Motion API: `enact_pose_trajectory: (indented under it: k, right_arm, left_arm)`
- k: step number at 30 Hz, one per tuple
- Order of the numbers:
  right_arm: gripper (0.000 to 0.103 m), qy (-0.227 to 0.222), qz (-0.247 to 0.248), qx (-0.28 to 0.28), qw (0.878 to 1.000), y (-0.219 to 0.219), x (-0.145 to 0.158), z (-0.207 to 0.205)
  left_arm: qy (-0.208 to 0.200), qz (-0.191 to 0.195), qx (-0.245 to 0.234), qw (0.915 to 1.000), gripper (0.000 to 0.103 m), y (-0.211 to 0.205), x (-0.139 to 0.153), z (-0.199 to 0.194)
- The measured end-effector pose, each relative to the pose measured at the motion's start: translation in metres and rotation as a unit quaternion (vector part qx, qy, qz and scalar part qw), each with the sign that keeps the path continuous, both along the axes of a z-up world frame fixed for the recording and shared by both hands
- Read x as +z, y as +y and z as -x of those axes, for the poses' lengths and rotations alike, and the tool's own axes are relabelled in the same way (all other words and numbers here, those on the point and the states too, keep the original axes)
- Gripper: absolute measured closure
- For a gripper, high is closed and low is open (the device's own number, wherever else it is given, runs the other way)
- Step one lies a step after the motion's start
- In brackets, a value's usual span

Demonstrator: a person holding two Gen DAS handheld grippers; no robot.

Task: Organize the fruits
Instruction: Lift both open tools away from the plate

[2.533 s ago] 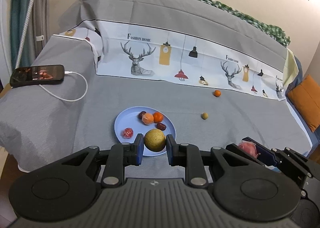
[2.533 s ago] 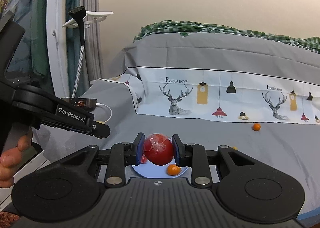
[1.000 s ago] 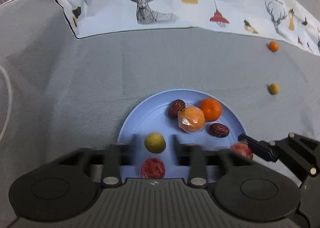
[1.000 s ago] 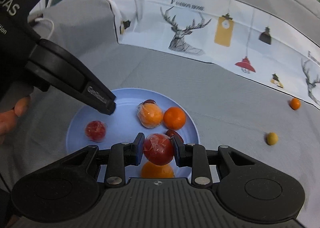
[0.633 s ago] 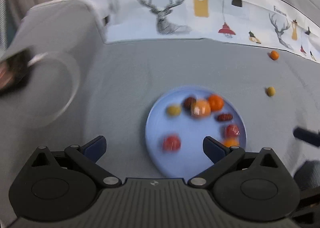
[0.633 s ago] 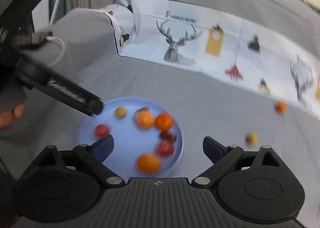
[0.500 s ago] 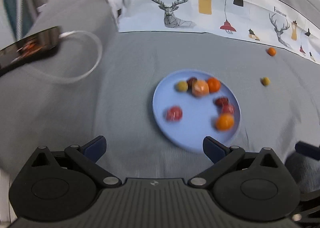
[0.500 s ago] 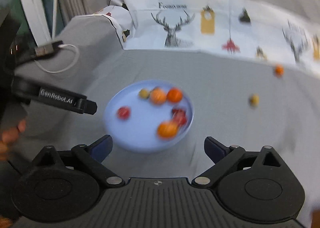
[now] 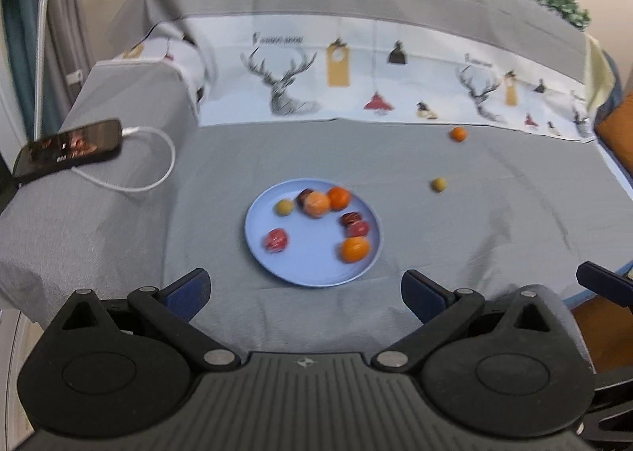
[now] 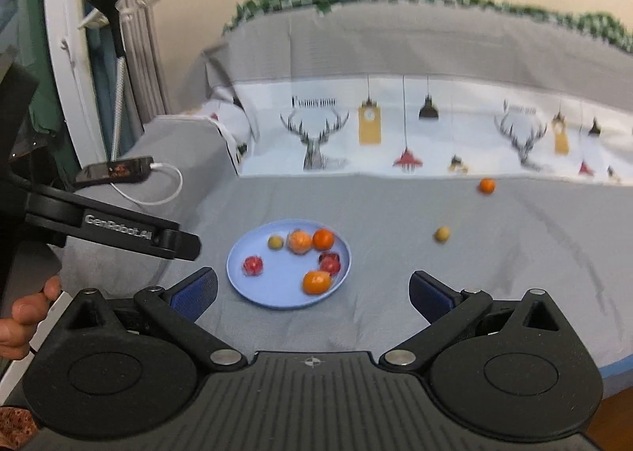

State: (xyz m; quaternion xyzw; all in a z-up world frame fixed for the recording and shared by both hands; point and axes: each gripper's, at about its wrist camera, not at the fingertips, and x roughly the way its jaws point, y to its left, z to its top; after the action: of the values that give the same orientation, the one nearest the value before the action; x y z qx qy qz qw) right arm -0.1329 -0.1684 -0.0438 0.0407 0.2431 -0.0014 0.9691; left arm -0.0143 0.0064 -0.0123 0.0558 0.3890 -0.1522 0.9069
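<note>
Having dropped their fruits onto the plate (image 9: 253, 229), both grippers (image 9: 304, 292) (image 10: 312, 294) now gape wide, empty.

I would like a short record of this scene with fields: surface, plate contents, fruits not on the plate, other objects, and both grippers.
surface: grey sofa cover
plate: blue plate, holding seven fruits, orange, red and yellow-green
fruits off plate: small orange fruit; small yellow-green fruit, both on the cover to the plate's right
other objects: phone with white cable on the armrest
left gripper: open, empty
right gripper: open, empty
</note>
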Motion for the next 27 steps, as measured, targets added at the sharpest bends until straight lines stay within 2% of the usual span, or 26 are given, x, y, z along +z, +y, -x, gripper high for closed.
enact_pose_trajectory:
  k: [8,14,18,27]
  right_arm:
    - [0.001,-0.042,0.009,-0.023,0.999,-0.001,0.015,0.033]
    - [0.001,-0.060,0.029,-0.025,0.997,0.001,0.019,0.046]
    - [0.001,-0.054,0.020,-0.033,0.998,-0.004,0.018,0.046]
    - [0.001,-0.044,0.012,-0.020,0.999,0.000,0.013,0.037]
  left_arm:
    - [-0.040,-0.001,-0.023,0.9990,0.000,-0.010,0.020,0.029]
    - [-0.041,0.002,-0.031,0.9987,0.000,-0.018,0.025,0.033]
    - [-0.039,-0.004,-0.035,0.9986,0.000,-0.021,0.023,0.032]
    - [-0.031,-0.003,-0.009,0.9995,0.000,-0.009,0.020,0.024]
